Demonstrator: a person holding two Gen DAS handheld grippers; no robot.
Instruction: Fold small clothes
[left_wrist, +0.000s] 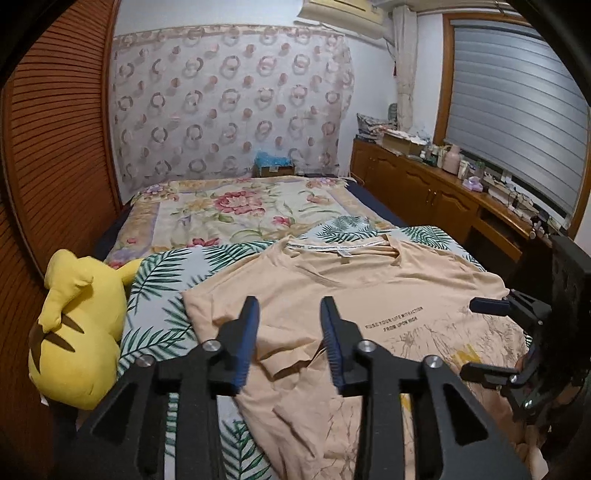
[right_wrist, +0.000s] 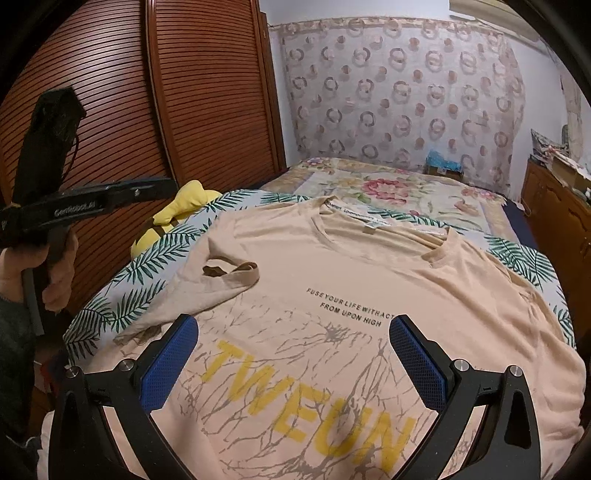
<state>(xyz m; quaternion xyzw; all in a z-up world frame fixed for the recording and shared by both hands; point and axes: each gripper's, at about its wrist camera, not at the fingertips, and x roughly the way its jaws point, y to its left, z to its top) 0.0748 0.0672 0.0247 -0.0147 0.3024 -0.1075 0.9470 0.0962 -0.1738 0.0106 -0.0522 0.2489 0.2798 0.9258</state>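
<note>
Overlapping tee (right_wrist: 369, 266), L sleeve (right_wrist: 207, 295) folded.

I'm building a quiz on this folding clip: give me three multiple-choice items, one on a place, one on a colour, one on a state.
1. Where does the yellow plush toy lie?
A. left of the T-shirt
B. on the T-shirt
C. on the cabinet

2. What colour is the T-shirt?
A. navy
B. peach
C. white

3. How are the left gripper and the right gripper?
A. both shut on cloth
B. one shut
C. both open, holding nothing

Key: 1 A, it sits by the wardrobe side; 2 B, peach cloth with yellow letters; 3 C, fingers apart above the shirt.
</note>
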